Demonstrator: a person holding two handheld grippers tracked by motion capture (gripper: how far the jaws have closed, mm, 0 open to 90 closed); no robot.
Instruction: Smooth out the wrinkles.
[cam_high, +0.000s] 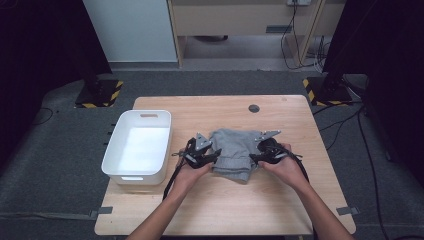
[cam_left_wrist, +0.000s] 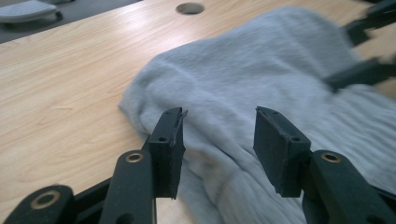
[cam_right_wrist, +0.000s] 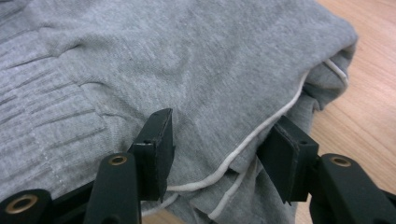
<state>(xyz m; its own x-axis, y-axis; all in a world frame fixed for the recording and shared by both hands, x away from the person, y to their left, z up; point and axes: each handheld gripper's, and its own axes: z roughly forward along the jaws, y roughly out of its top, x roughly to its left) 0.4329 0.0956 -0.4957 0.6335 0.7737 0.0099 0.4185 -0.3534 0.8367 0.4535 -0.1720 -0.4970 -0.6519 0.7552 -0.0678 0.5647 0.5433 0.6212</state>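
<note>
A folded grey garment (cam_high: 232, 152) lies on the middle of the wooden table (cam_high: 225, 210). My left gripper (cam_high: 215, 155) is at its left edge. In the left gripper view its jaws (cam_left_wrist: 217, 135) stand apart just above the grey cloth (cam_left_wrist: 261, 79), pressing on nothing. My right gripper (cam_high: 254, 159) is at the garment's right edge. In the right gripper view its jaws (cam_right_wrist: 224, 140) straddle a folded corner of the cloth (cam_right_wrist: 187, 60) with a white cord (cam_right_wrist: 261, 128), and a gap shows at each pad. The right gripper's jaws (cam_left_wrist: 364, 51) also show blurred across the garment.
A white plastic bin (cam_high: 112, 145) stands at the table's left edge, beside my left hand. A round cable hole (cam_high: 254, 108) sits near the far edge. Bare wood stretches in front of the garment. Black stands with striped bases flank the table on the carpet.
</note>
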